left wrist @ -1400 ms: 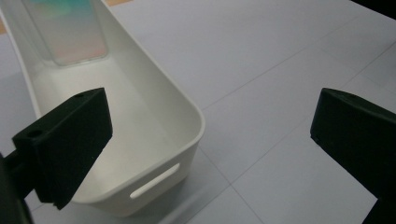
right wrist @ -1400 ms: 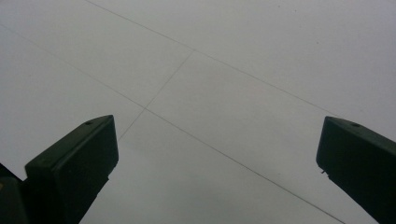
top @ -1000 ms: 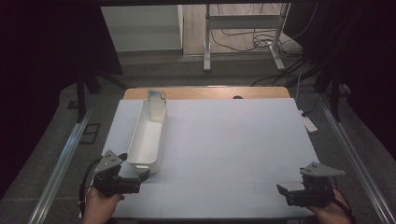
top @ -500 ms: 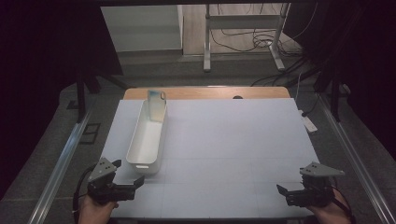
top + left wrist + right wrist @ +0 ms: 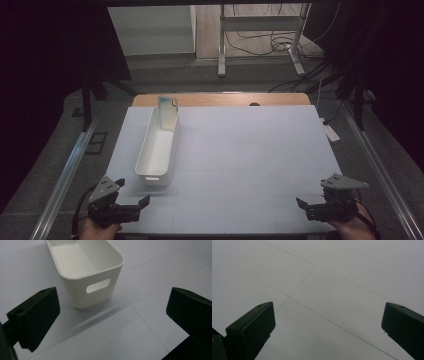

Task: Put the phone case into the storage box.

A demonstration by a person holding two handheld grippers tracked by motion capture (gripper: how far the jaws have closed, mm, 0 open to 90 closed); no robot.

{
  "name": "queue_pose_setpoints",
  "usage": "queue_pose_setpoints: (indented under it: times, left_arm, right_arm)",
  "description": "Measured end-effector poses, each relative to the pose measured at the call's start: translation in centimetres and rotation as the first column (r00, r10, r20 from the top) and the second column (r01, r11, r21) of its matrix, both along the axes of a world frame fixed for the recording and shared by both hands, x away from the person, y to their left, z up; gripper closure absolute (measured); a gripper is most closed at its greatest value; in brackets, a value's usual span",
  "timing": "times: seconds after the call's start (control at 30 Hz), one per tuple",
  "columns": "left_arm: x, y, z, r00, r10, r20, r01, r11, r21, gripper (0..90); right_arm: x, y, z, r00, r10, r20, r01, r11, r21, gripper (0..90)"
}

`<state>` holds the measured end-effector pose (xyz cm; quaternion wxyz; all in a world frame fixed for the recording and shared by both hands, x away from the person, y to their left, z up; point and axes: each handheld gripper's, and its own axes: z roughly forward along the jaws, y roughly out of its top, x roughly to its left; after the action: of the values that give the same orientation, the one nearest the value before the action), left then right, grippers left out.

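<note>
High view: fixed above the near edge, facing forward and down over the whole surface (image 5: 240, 150).
Left gripper view: low and close, looking along its fingers (image 5: 35, 315) at the white bin (image 5: 87, 272).
Right gripper view: close above bare surface.
Shared: the high and left gripper views both show the bin's near end.

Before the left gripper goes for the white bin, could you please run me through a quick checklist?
1. Left gripper open: ok.
2. Bin upright on the table: ok.
3. Bin's handle slot facing the left gripper: ok.
4. Path to the bin free: ok.
5. Right gripper open, far from the bin: ok.
6. What the clear thing in the bin's far end is: cannot tell.
</note>
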<state>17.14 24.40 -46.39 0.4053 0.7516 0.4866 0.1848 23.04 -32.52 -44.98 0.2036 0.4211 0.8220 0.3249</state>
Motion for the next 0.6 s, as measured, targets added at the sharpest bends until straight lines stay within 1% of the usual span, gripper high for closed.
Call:
queue_pose_setpoints:
  times: [0.17,0.3,0.47,0.6]
  left_arm:
    - [-0.36,0.06,-0.11,0.9999,0.01,-0.002,-0.01,0.9997,0.023,0.0]
    - [-0.4,0.0,-0.37,0.9998,0.016,-0.013,-0.016,0.9989,0.045,0.0]
    - [-0.37,-0.04,-0.41,0.9995,0.025,-0.017,-0.025,0.9983,0.052,0.0]
    - [-0.19,-0.04,-0.5,0.9988,0.035,-0.034,-0.033,0.9979,0.056,0.5]
  right_arm:
    - [0.0,0.03,-0.01,1.0,0.0,0.0,0.0,1.0,-0.002,0.0]
    - [-0.01,0.05,0.0,1.0,0.001,0.0,-0.001,1.0,-0.003,0.0]
    - [-0.01,0.07,0.0,1.0,0.002,0.0,-0.002,1.0,-0.004,0.0]
    - [-0.01,0.07,-0.01,1.0,0.002,0.0,-0.002,1.0,-0.005,0.0]
